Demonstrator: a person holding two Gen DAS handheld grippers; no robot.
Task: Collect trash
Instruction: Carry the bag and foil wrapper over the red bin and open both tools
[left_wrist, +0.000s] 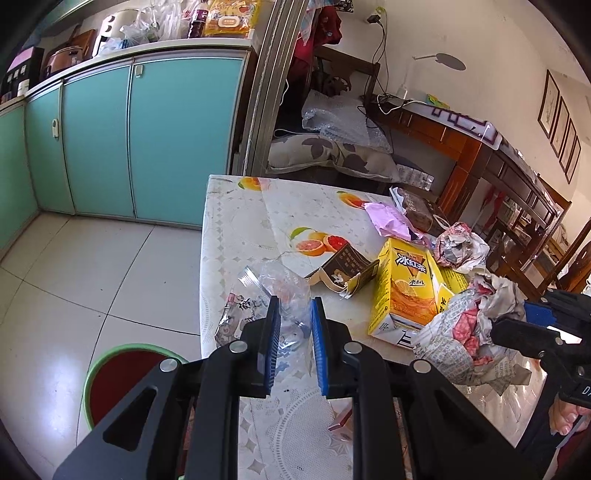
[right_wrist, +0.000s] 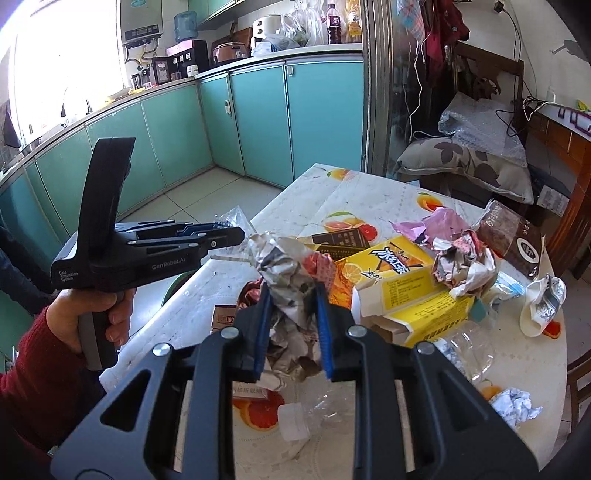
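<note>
My left gripper (left_wrist: 295, 306) is shut on a crushed clear plastic bottle (left_wrist: 282, 286), which it holds over the table's left edge. In the right wrist view the same gripper (right_wrist: 236, 233) shows from the side, in a hand with a red sleeve. My right gripper (right_wrist: 293, 295) is shut on a crumpled newspaper ball (right_wrist: 286, 267) just above the table. The left wrist view shows it (left_wrist: 513, 323) at the right edge, gripping that newspaper ball (left_wrist: 469, 325). A yellow tea carton (left_wrist: 406, 291) lies beside the ball.
A bin with a green rim (left_wrist: 90, 373) stands on the floor left of the table (left_wrist: 236, 229). Still on the table are a pink wrapper (right_wrist: 436, 221), another newspaper ball (right_wrist: 465, 266), a brown bag (right_wrist: 513, 236), a clear bottle (right_wrist: 469, 350) and a flattened brown box (left_wrist: 347, 269).
</note>
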